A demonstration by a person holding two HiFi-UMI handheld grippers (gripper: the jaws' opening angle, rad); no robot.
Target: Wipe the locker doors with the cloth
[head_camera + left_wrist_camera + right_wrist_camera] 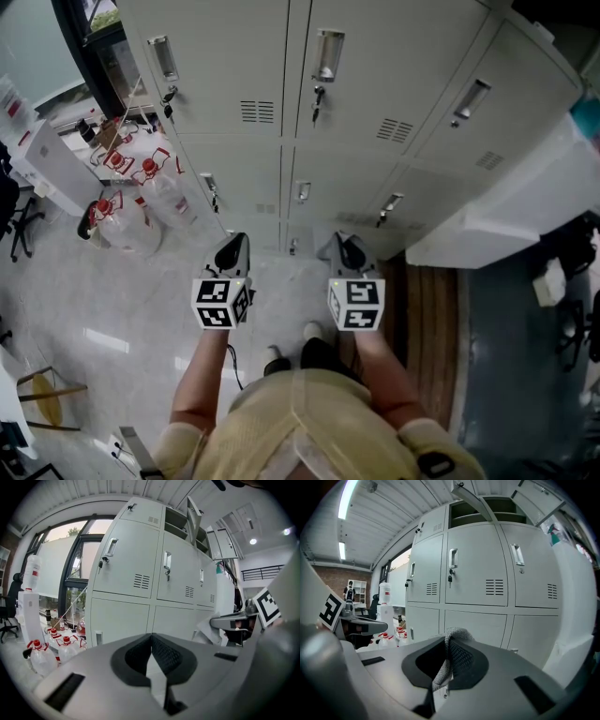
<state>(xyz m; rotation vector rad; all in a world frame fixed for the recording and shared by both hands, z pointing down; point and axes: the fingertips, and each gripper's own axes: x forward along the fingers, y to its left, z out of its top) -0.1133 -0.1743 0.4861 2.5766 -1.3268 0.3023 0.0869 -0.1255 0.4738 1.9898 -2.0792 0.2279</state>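
A bank of pale grey locker doors (375, 66) stands in front of me, each with a metal handle and vent slots. In the head view both grippers are held low and side by side, short of the lower doors and not touching them. My right gripper (349, 251) is shut on a grey knitted cloth (451, 645), which bunches over the fingertips and hangs down between the pads. My left gripper (232, 253) is shut with nothing in it, its tips (151, 637) meeting. The same lockers fill the left gripper view (136, 564) and the right gripper view (476, 573).
Several clear water jugs with red caps (122, 220) sit on the floor at the left by a window. A white counter (506, 216) juts out at the right, over a wooden strip (431, 319). A top locker door (473, 501) hangs open.
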